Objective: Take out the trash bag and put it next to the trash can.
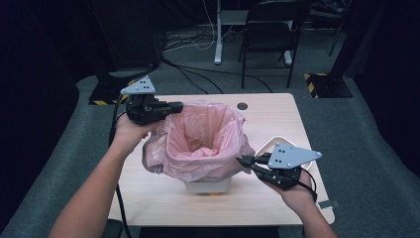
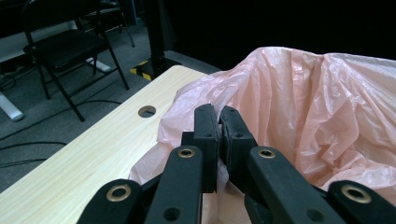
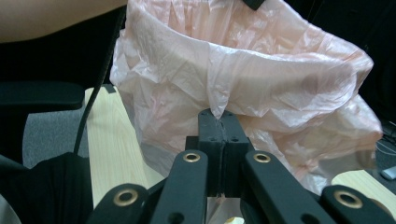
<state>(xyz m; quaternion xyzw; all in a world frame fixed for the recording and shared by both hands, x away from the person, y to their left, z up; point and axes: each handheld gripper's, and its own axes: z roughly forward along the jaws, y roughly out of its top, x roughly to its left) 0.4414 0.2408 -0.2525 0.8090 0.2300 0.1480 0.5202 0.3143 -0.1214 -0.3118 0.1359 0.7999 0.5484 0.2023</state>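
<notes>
A pink plastic bag (image 1: 203, 139) lines a small white bin (image 1: 208, 185) in the middle of the wooden table (image 1: 148, 196). My left gripper (image 1: 177, 106) is at the bag's far-left rim, shut on the pink film (image 2: 205, 93). My right gripper (image 1: 242, 160) is at the bag's near-right rim, its jaws pressed together with a fold of the bag (image 3: 219, 105) pinched between them. The bag's mouth stands open between the two grippers.
A white bowl (image 1: 271, 146) sits on the table just behind my right gripper. A round cable hole (image 1: 242, 106) is near the table's far edge. A black folding chair (image 1: 270, 34) and stand bases with striped tape (image 1: 317, 84) stand on the floor beyond.
</notes>
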